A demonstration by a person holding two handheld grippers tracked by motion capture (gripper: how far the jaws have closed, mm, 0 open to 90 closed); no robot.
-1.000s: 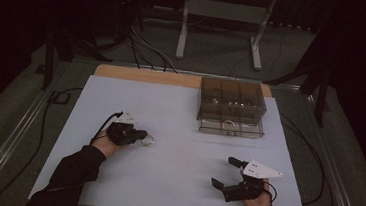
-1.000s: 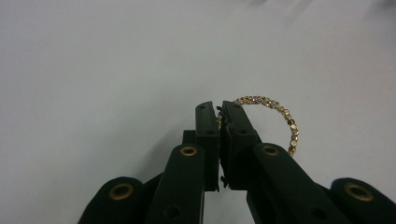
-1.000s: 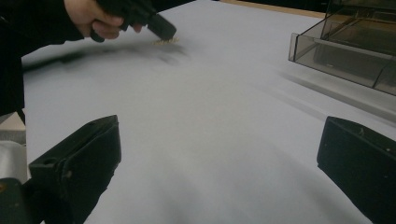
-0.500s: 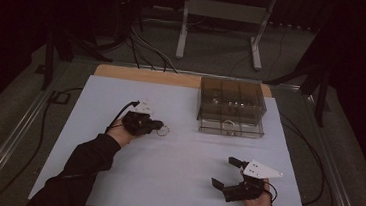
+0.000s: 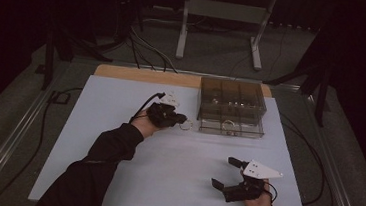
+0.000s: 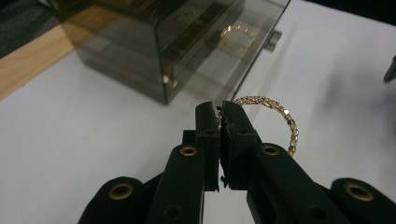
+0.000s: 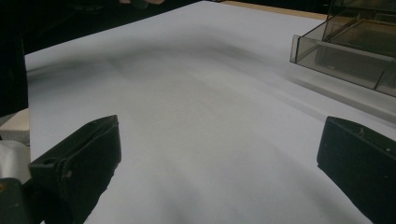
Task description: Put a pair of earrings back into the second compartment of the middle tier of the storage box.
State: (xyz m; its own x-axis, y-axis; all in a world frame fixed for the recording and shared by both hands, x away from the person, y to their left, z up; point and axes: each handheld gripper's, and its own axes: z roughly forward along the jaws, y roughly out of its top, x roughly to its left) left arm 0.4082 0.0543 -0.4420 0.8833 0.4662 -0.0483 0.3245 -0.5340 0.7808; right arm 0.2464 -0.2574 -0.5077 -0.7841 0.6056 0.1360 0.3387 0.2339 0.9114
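Pinching a gold bead bracelet (image 6: 280, 116) between closed jaws, our left gripper (image 5: 182, 119) holds it just beside the smoky clear drawer box (image 5: 232, 95), its bottom drawer pulled out; our right gripper (image 5: 225, 172), jaws spread wide and empty, rests well apart from that box.

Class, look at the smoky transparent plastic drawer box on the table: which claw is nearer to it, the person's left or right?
Left. The left claw, shut on a gold beaded bracelet, is just beside the smoky transparent plastic drawer box; the right claw sits open, well short of it, near the table's front edge.
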